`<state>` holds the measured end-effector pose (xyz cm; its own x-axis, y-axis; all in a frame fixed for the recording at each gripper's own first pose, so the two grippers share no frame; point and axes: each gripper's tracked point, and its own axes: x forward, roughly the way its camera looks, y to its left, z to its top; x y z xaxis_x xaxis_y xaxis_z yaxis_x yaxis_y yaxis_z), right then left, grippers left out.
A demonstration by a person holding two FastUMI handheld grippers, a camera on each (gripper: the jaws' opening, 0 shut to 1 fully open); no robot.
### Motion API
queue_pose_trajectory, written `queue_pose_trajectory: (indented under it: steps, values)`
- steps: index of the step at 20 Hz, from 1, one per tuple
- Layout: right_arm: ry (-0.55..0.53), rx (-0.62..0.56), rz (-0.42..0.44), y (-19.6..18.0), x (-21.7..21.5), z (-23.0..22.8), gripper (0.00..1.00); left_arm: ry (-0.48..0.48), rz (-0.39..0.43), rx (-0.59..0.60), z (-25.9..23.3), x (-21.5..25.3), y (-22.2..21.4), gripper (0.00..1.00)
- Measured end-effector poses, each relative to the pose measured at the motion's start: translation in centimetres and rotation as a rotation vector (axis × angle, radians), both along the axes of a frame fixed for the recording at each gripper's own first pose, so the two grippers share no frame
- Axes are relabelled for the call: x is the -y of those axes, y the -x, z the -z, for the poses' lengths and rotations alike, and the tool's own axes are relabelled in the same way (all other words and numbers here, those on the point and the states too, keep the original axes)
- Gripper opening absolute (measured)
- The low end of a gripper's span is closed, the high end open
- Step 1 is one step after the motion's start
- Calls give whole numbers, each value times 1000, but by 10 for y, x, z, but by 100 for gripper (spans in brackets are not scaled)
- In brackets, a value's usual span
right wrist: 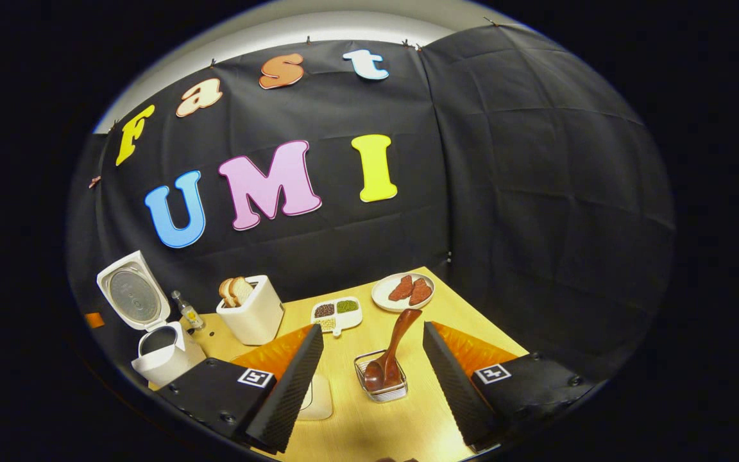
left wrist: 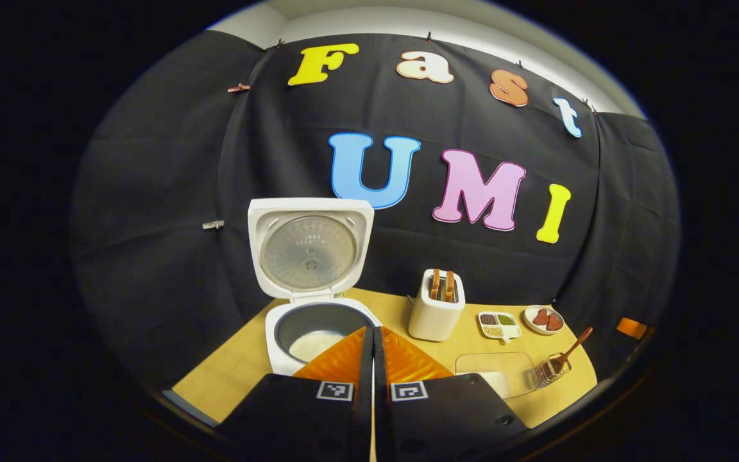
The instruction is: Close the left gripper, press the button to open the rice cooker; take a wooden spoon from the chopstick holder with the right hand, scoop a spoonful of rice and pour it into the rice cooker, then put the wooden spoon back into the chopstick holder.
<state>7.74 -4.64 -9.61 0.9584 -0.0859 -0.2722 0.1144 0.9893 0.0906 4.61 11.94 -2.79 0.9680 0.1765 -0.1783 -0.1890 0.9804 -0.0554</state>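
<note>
The white rice cooker (left wrist: 308, 301) stands with its lid up and white rice in its dark pot; it also shows at the far left as the rice cooker (right wrist: 151, 330). My left gripper (left wrist: 373, 333) is shut with nothing between its fingers, just in front of the pot. The wooden spoon (right wrist: 392, 350) leans in the wire chopstick holder (right wrist: 382, 385), and farther off as the wooden spoon (left wrist: 571, 351). My right gripper (right wrist: 373, 337) is open, its fingers on either side of the holder, a little short of it. A clear container of rice (left wrist: 494, 375) lies on the table.
A white toaster (left wrist: 437, 305) with bread slices stands right of the cooker. A divided dish of grains (left wrist: 499, 325) and a plate with reddish pieces (left wrist: 544, 319) sit behind the holder. A small bottle (right wrist: 188, 312) stands beside the cooker. The wooden table (left wrist: 235, 372) ends near the booth's cloth walls.
</note>
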Motion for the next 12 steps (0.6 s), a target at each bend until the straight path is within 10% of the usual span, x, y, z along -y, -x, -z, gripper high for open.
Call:
queue_pose_trajectory:
  steps: [7, 9, 12]
  values:
    - [-12, -122, -50, -44, 12, 51, 98, 15, -25, -21, 16, 39, 13, 13]
    - [-13, -150, -53, -57, 20, 67, 98, -1, -45, -21, 14, 42, 13, 27]
    - [-14, -190, -43, -75, 33, 93, 98, -28, -92, -41, 20, 48, 13, 74]
